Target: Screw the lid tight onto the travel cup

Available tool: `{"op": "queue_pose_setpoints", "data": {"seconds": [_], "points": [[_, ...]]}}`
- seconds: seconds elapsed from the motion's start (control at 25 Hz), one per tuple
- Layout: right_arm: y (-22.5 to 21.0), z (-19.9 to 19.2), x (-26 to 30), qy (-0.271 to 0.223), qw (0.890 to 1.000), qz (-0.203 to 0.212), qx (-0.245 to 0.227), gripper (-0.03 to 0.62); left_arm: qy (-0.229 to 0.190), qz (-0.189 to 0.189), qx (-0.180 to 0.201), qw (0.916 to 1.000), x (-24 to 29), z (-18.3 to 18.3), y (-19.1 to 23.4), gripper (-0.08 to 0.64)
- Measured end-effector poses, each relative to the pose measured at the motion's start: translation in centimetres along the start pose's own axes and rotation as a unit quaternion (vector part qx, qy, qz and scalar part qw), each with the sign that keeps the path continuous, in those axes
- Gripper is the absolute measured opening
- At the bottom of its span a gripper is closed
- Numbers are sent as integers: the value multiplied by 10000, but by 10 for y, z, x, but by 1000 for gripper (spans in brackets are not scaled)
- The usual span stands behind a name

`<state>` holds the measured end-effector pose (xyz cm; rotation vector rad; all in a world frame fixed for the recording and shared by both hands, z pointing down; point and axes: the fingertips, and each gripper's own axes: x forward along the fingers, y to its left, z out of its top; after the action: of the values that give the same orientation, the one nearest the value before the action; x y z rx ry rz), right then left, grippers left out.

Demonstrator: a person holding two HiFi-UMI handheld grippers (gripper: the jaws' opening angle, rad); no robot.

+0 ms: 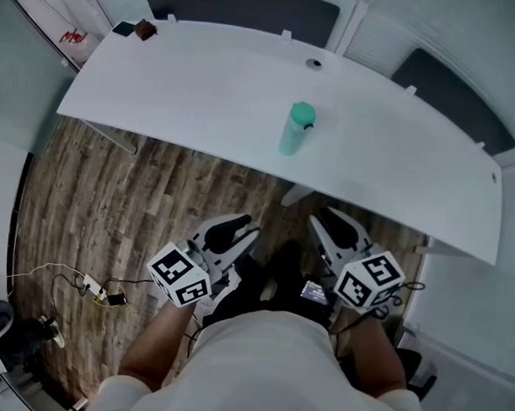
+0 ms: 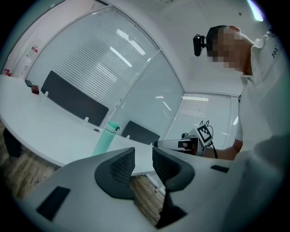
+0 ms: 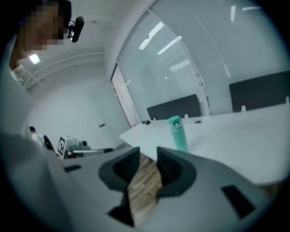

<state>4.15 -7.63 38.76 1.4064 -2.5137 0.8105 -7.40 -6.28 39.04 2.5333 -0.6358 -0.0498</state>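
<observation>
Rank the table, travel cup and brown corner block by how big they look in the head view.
Largest: table.
Then: travel cup.
Smallest: brown block, though it sits farther from the camera.

- White table (image 1: 203,80) spans the upper frame.
- Small brown block (image 1: 146,28) at the table's upper-left corner (a black item (image 1: 123,27) lies just beside it).
- Round grommet (image 1: 314,63) at top centre.
- Dark panels (image 1: 248,6) behind the table.
- Wood floor (image 1: 114,204) at left, with a power strip (image 1: 93,286) and cables at lower left.
</observation>
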Motion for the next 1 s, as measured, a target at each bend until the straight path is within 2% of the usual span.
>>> {"op": "queue_pose_setpoints", "data": {"seconds": [0.48,0.72,1.0], "points": [[-32,13,32,167,9995,277,-61,110,48,250,126,9996,44,7,27,143],[-58,20,53,301,9988,199,-338,115,164,357,342,9986,79,3,53,153],[-89,37,90,305,9968,0,-742,157,294,792,669,9942,119,4,100,183]]}}
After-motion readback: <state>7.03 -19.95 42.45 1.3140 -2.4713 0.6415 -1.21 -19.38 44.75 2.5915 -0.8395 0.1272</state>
